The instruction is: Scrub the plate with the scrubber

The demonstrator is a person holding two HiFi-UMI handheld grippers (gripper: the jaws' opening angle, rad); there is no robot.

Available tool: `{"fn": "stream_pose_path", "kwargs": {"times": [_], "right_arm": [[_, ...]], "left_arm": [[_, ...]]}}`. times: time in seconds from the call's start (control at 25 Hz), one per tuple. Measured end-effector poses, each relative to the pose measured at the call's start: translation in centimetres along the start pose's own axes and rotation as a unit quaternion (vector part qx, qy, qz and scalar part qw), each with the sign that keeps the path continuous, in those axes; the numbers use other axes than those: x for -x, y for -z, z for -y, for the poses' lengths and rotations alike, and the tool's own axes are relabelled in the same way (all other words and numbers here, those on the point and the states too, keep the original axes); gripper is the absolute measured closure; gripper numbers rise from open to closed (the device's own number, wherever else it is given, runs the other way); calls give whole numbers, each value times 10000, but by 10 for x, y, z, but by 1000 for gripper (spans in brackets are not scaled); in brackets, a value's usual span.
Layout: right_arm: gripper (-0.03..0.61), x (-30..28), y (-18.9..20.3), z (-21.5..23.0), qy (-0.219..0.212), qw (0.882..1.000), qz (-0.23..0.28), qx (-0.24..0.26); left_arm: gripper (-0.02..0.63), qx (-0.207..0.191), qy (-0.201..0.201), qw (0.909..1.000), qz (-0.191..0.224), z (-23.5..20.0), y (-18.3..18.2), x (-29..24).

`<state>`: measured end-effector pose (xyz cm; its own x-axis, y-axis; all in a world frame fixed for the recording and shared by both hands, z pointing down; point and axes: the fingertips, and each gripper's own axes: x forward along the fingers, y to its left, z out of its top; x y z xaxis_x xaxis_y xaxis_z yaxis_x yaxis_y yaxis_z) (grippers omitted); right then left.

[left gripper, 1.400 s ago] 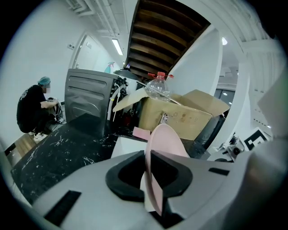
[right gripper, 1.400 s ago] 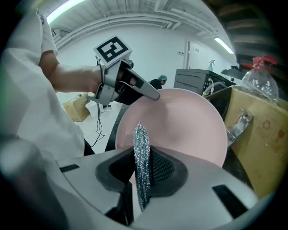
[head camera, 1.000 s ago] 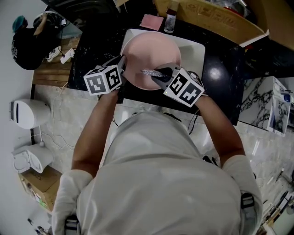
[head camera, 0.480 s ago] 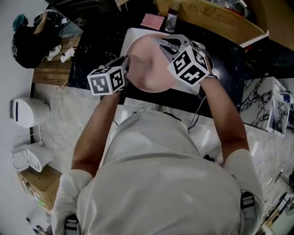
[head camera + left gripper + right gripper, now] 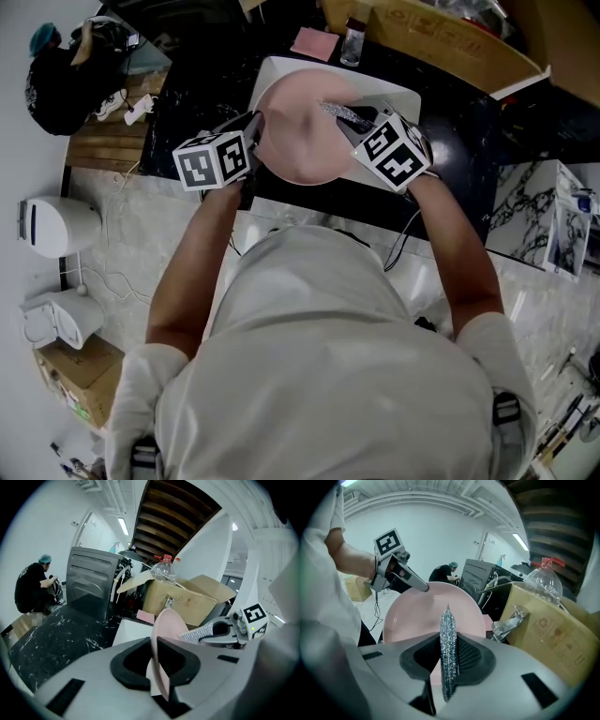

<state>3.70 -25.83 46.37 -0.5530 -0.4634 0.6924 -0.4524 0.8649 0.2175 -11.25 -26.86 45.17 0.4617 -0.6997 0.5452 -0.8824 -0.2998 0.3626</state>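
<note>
Black marble counter (image 5: 187, 94) carries white tray (image 5: 272, 69), pink cloth (image 5: 310, 43), bottle (image 5: 352, 43), cardboard box (image 5: 441, 49).

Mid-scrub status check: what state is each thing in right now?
left gripper, shut on plate rim, jaws just eased slightly wider.
right gripper, shut on scrubber.
plate, tilted up on edge.
scrubber, by plate's face; contact unclear.
bottle, cap on.
cardboard box, flaps open.

One pink plate (image 5: 298, 136). One silvery scrubber (image 5: 339, 112). Two grippers: left hand-held gripper (image 5: 254, 133), right hand-held gripper (image 5: 353, 122). One clear plastic bottle (image 5: 352, 42). One open cardboard box (image 5: 436, 45). One black counter (image 5: 452, 141).
</note>
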Motion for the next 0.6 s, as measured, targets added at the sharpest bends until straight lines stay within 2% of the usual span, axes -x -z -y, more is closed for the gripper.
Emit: {"fn": "stream_pose_path", "kwargs": {"times": [0.28, 0.6], "right_arm": [[500, -2, 12, -45, -478, 9965, 69, -675], [500, -7, -3, -109, -1128, 9905, 177, -762]], "left_arm": [[581, 16, 6, 10000, 41, -1, -3, -6], [577, 188, 73, 9998, 64, -1, -2, -10]]}}
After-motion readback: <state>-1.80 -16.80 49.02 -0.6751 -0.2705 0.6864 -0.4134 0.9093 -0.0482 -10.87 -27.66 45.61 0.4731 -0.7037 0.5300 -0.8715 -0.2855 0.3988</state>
